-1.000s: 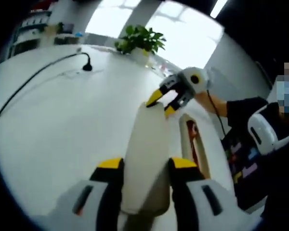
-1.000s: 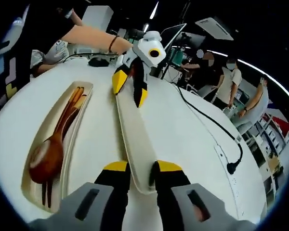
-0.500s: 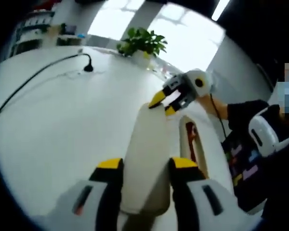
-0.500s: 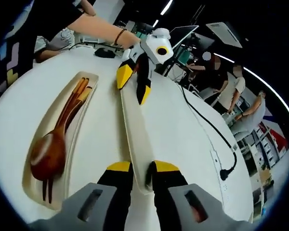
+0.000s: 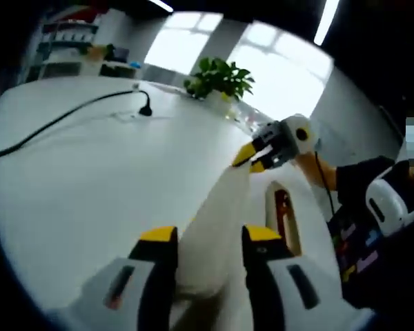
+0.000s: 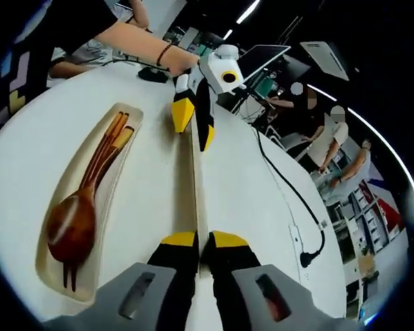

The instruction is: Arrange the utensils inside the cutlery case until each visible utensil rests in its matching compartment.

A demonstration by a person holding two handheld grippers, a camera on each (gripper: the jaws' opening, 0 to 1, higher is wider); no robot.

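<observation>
Cream case lid (image 6: 195,186) clamped between both grippers' jaws.

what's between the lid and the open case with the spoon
In the right gripper view, only bare white table lies between the lid and the case holding the spoon.

— What are we seeing ahead of our right gripper (image 6: 199,243)?

— Its jaws are pinching the near end of the cream case lid (image 6: 199,186), which is standing on edge, and our left gripper (image 6: 195,124) is clamping the far end.

— And beside it?

— The open cutlery case (image 6: 52,265) is lying on the white table (image 6: 255,193), holding a wooden spoon (image 6: 72,224) and chopsticks (image 6: 109,146). A black cable (image 6: 290,200) is trailing off nearby.
</observation>
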